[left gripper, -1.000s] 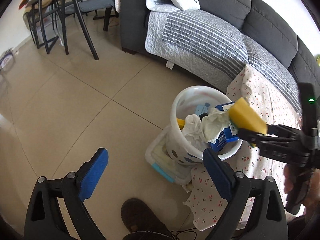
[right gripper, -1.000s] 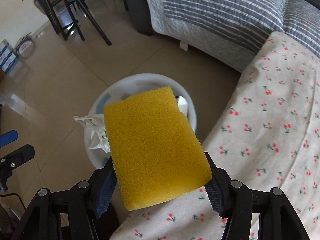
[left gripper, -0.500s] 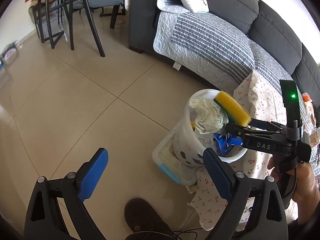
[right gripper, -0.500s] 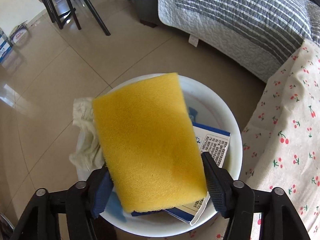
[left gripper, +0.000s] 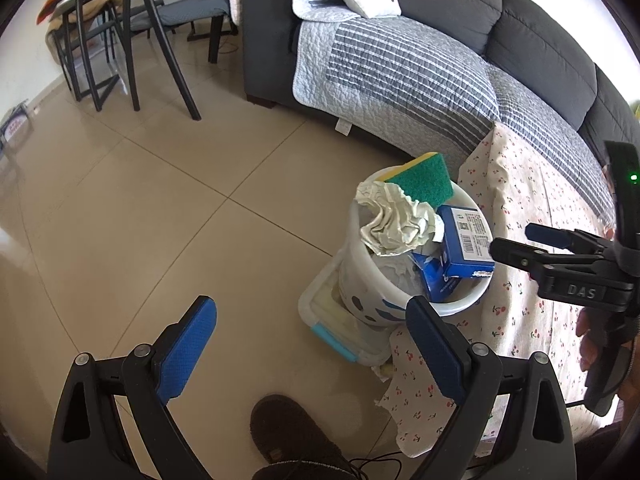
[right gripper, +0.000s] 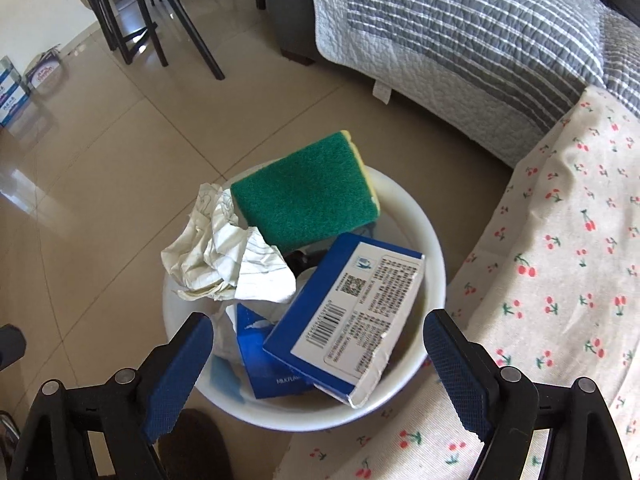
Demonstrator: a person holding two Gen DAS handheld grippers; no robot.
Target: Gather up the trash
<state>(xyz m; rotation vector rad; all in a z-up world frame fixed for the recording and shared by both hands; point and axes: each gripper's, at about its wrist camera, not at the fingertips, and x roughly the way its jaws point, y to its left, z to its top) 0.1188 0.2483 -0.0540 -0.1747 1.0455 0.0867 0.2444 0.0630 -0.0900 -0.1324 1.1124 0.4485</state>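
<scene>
A white bin (right gripper: 434, 248) stands on the floor beside the cloth-covered table. In it lie a yellow sponge with its green side up (right gripper: 306, 192), crumpled paper (right gripper: 224, 260) and a blue carton (right gripper: 352, 316). The bin (left gripper: 360, 280) and sponge (left gripper: 424, 178) also show in the left wrist view. My right gripper (right gripper: 318, 360) is open and empty just above the bin's near rim; it also shows in the left wrist view (left gripper: 516, 242). My left gripper (left gripper: 308, 344) is open and empty, low over the floor left of the bin.
A cherry-print cloth (right gripper: 560, 260) covers the table to the right. A grey sofa with a striped quilt (left gripper: 400, 68) lies behind the bin. Black chairs (left gripper: 160, 40) stand at the back left. A plastic box (left gripper: 336, 320) sits at the bin's foot. A dark slipper (left gripper: 296, 436) is near me.
My right gripper opened and let go of the sponge, which dropped into the bin green side up. The left gripper stayed open and barely moved.
</scene>
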